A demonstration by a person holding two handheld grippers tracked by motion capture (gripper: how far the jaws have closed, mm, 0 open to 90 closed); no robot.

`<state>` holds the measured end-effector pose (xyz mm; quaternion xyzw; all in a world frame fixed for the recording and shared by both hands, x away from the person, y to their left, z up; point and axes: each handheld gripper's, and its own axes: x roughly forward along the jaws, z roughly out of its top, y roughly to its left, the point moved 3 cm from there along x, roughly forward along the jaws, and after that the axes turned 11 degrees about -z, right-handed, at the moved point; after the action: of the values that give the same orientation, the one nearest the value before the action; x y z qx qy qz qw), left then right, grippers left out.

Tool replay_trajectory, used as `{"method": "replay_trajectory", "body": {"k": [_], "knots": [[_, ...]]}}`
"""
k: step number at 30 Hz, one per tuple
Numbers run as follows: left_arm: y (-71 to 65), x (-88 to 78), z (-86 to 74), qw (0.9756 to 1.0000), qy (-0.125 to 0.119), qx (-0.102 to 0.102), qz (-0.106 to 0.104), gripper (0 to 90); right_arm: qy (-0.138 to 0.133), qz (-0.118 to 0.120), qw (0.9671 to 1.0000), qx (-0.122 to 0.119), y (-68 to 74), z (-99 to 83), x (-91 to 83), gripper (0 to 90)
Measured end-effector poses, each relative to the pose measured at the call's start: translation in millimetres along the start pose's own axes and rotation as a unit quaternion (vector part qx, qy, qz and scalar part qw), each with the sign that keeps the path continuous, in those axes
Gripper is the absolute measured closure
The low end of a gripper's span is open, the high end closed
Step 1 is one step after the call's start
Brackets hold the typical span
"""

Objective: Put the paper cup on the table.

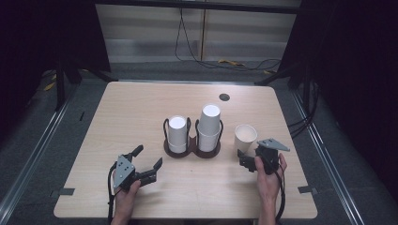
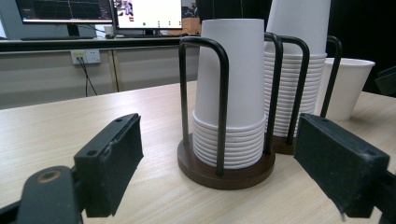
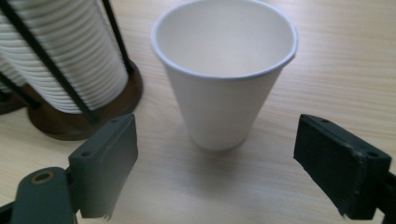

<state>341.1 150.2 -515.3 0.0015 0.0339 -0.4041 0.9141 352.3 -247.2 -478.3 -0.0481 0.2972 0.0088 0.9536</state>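
Surface: light wood-grain table [image 1: 141, 108], dark curtains at sides, floor cables behind.
Holder: dark two-bay cup rack [image 1: 192, 149] mid-table; inverted paper-cup stacks in both bays, right stack [image 1: 209, 126] taller than left stack [image 1: 178, 133].
Loose cup: single white paper cup [image 1: 245, 137], upright, mouth up, just right of rack, apart from it.
L gripper [image 1: 149, 161]: jaws wide, empty, aimed at left bay, short of it.
R gripper [image 1: 244, 158]: jaws wide, empty, just in front of loose cup, not touching.
Handling (judged): v. light, thin-walled, crushes easily, tips w/ a nudge.
Grip pt: mid-wall, gentle squeeze across dia.; avoid rim.
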Motion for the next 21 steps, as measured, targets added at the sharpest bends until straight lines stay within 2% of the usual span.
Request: {"method": "replay_trajectory", "body": {"k": [2,4,5,6,8,11,14,17,21], "knots": [[-0.1,-0.3,0.0,1.0000,0.001,0.001,0.000,15.5,-0.017,-0.011,0.9998,0.008,5.4,-5.2,-6.1,13.2],[-0.6,0.1,0.1,1.0000,-0.001,-0.001,0.000,15.5,-0.037,-0.023,0.9991,0.002,11.7,-11.3,-9.7,13.2],[-0.6,0.0,0.1,1.0000,-0.001,-0.001,0.000,15.5,-0.047,-0.021,0.9986,0.005,15.3,-14.3,-11.5,13.2],[-0.2,-0.3,0.0,1.0000,0.001,0.001,0.001,15.5,-0.058,-0.008,0.9982,0.011,18.5,-16.9,-13.0,13.1],[-0.1,-0.2,0.0,1.0000,0.000,-0.001,0.001,15.5,-0.071,0.002,0.9974,0.017,24.3,-21.7,-15.4,13.1],[-0.9,0.2,0.1,1.0000,0.000,-0.001,0.002,15.5,-0.095,0.008,0.9952,0.024,31.9,-28.8,-18.3,13.1],[-1.2,0.3,0.2,1.0000,0.001,-0.001,0.004,15.5,-0.134,0.028,0.9901,0.032,43.1,-31.5,-20.5,13.0],[-1.4,0.2,0.2,1.0000,0.003,-0.002,0.006,15.5,-0.176,0.056,0.9816,0.048,58.0,-31.0,-20.8,12.9],[-1.1,0.5,0.2,1.0000,0.002,-0.005,0.006,15.5,-0.203,0.073,0.9759,0.033,79.7,-30.0,-20.5,13.0]]}}
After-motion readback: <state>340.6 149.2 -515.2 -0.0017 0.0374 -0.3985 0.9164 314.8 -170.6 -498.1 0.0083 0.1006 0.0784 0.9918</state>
